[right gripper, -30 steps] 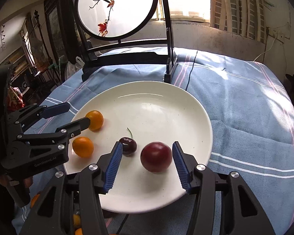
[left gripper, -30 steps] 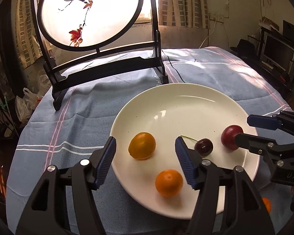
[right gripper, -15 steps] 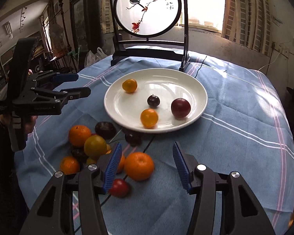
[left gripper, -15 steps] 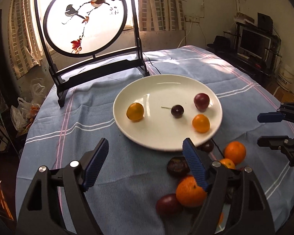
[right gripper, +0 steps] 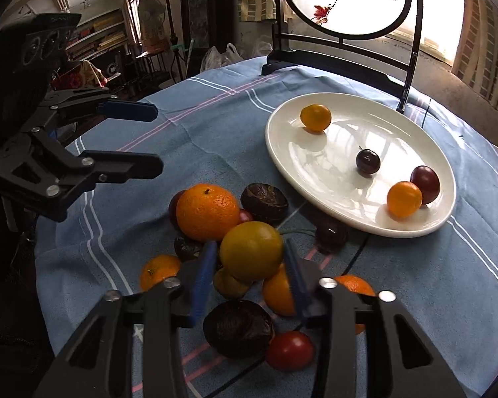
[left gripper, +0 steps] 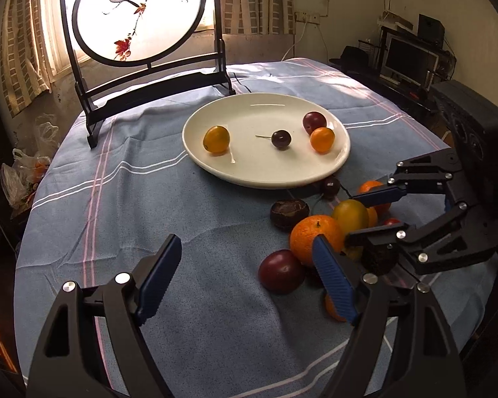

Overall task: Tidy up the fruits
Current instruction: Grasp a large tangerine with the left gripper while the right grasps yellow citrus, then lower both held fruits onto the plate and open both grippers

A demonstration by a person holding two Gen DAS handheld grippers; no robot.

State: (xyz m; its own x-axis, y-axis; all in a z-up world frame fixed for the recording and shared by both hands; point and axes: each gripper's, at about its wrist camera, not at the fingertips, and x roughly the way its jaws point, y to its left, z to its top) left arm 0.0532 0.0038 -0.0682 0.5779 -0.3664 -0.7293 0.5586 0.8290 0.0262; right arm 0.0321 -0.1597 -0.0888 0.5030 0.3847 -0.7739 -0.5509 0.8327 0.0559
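A white plate [left gripper: 249,112] [right gripper: 328,179] holds two orange fruits, a cherry [left gripper: 280,139] and a red plum [left gripper: 314,122]. In front of it a pile of fruit lies on the blue cloth. My right gripper [right gripper: 249,280] is down over the pile. Its jaws are closing on a yellow fruit [right gripper: 250,252] [left gripper: 350,215], with the pads against its two sides. A big orange [right gripper: 207,210] sits just behind. My left gripper [left gripper: 245,280] [right gripper: 142,139] hangs left of the pile, jaws opening and holding nothing. A dark red plum [left gripper: 281,275] lies beyond its right finger.
A black stand with a round bird screen [left gripper: 136,16] rises at the table's far side, behind the plate. Wrinkled dark fruits [right gripper: 239,328], a small red one [right gripper: 290,350] and more oranges crowd under the right gripper. A dark cable runs under the pile. Blue cloth stretches left of the pile.
Both grippers have drawn back from the plate to the pile, leaving an orange and the red plum on it. The right jaws narrowed round the yellow fruit. The left jaws widened.
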